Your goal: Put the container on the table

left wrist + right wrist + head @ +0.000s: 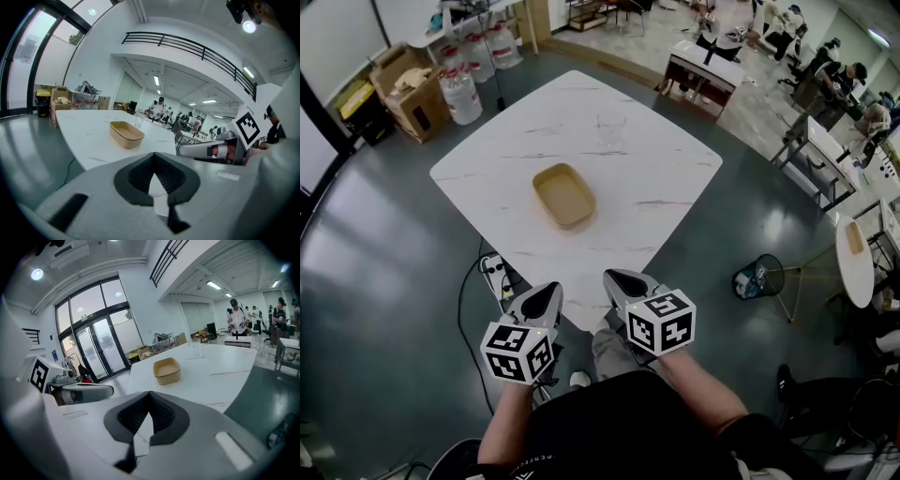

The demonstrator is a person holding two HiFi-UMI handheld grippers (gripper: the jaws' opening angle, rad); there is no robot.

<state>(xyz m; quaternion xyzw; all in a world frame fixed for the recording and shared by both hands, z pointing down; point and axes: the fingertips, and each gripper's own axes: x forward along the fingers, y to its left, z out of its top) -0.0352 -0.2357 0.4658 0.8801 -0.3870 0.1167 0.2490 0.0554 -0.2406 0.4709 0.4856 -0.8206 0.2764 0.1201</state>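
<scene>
The container (563, 194), a shallow tan tray with rounded corners, already sits upright and empty near the middle of the worktop (656, 169), well apart from both tools. The left tool (546, 298) and the right tool (619, 279) hang side by side at the lower centre of the head view, just off the worktop's near corner. Each tool's own view shows its jaws together with nothing between them. Judging from this, the placing looks done, and what remains is only to keep the tools clear. The sensible way is to hold them low and close to the body, so that neither tip clips the near corner or nudges the tray. If the tray did need shifting, the jaws would have to part first and take one thin side wall, since the light tray would likely slide if pushed. The worktop is white with faint grey veining, smooth and bare but for a clear glass (611, 127) beyond the tray. Around it lies a dark glossy floor (375, 262), with water bottles (461, 94) and a cardboard box (408, 89) at upper left, a power strip (494, 272) under the near left edge, and a wire bin (758, 277) at right.
</scene>
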